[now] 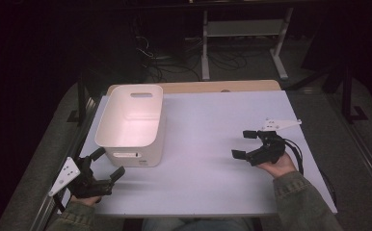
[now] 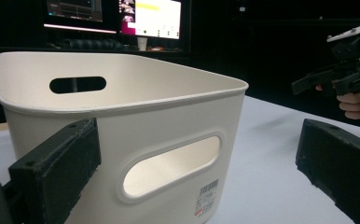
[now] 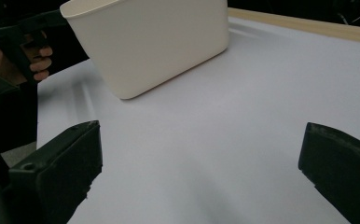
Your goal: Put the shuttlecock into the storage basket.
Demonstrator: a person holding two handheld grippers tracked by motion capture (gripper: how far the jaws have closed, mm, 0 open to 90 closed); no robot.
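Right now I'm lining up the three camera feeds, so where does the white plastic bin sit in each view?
High view: white bin stands left of centre on the table, beyond the left gripper.
Left gripper view: bin looms close ahead, handle slot facing the camera.
Right gripper view: bin sits at the top, left of centre.
Shared landmark: the bin's rounded rim.
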